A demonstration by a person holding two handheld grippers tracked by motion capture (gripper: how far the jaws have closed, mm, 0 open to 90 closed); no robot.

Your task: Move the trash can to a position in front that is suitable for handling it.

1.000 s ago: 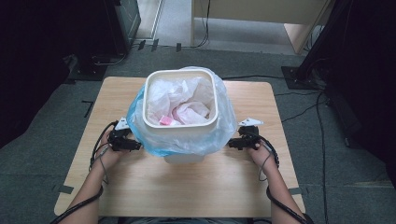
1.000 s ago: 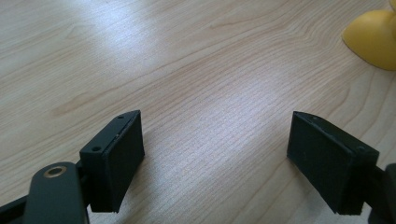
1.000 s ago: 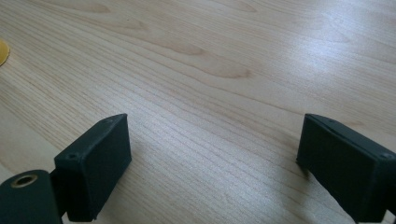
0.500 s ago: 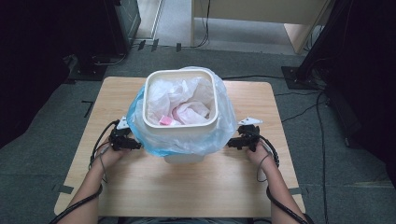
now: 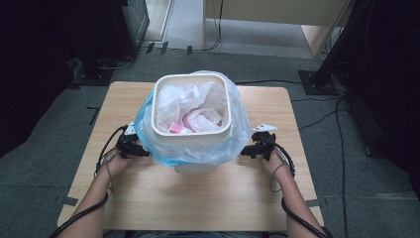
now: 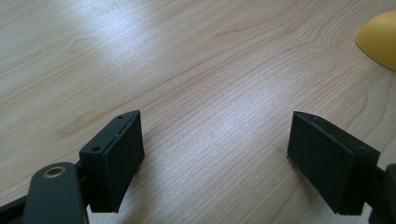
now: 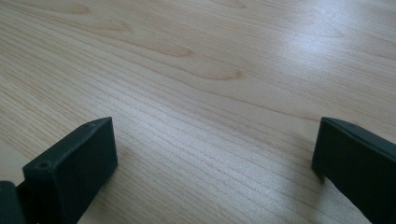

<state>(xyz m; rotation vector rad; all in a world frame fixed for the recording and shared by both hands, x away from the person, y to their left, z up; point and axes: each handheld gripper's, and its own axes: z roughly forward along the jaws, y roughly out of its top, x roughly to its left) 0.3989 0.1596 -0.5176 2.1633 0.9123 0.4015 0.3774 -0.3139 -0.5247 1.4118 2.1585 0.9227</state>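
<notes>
A white square bin (image 5: pixel 192 132) lined with a pale blue plastic bag (image 5: pixel 236 145) stands in the middle of the wooden table (image 5: pixel 198 198). Crumpled white and pink waste (image 5: pixel 190 115) lies inside it. My left gripper (image 5: pixel 140 151) rests low at the bin's left side, close to the bag's overhang. My right gripper (image 5: pixel 247 151) sits likewise at the bin's right side. In the left gripper view the left gripper (image 6: pixel 215 126) is open over bare wood. The right gripper (image 7: pixel 215 128) is also open, with only table grain between its jaws.
A yellow rounded object (image 6: pixel 380 39) peeks in at the top right of the left gripper view. Around the table are grey carpet, floor cables (image 5: pixel 317 116), dark equipment (image 5: pixel 74 34) at left and a black stand (image 5: pixel 341 49) at right.
</notes>
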